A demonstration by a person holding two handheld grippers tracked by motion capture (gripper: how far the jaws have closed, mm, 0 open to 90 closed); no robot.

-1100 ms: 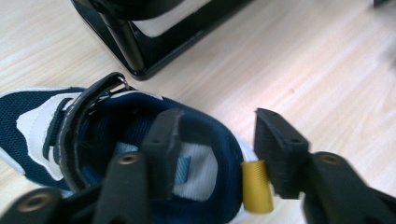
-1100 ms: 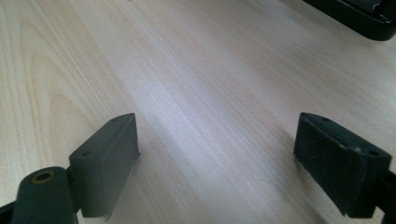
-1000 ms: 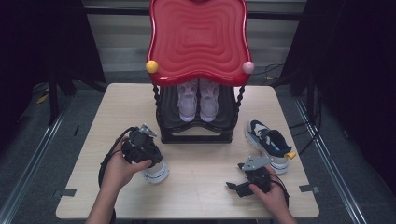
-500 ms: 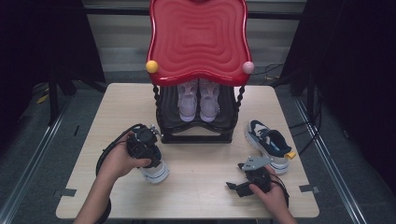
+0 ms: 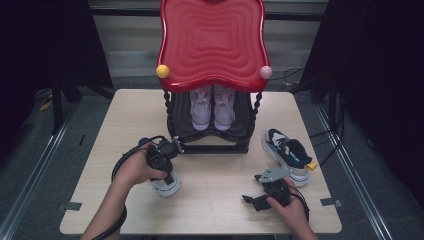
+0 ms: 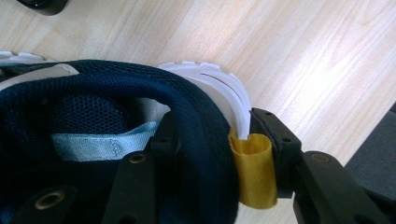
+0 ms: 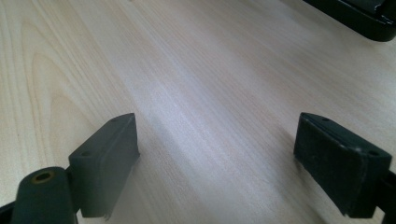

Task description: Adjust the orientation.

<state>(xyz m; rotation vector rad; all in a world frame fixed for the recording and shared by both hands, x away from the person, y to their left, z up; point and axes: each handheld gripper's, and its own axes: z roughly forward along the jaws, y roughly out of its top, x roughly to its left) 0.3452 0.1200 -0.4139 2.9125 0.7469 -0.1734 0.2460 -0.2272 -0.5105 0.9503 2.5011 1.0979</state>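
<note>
A navy mesh shoe (image 5: 169, 186) with a white sole lies on the wooden table (image 5: 215, 175) at the front left. My left gripper (image 5: 164, 172) comes down on its heel. In the left gripper view the gripper (image 6: 215, 135) has one jaw inside the navy collar (image 6: 93, 93) and the other against the yellow pull tab (image 6: 252, 172). The jaws have just been closing and now pinch the heel between them. My right gripper (image 5: 251, 201) rests low at the front right, open (image 7: 215, 140) over bare wood.
A black shoe rack (image 5: 210, 145) with a wavy red top (image 5: 212, 40) stands at the table's middle back. A pale lilac pair (image 5: 212, 107) sits inside it. The matching navy shoe (image 5: 287, 155) lies at the right, near my right hand.
My left hand moved right and down onto the shoe's heel, closer to the rack. The right hand and the other shoe stayed put.
</note>
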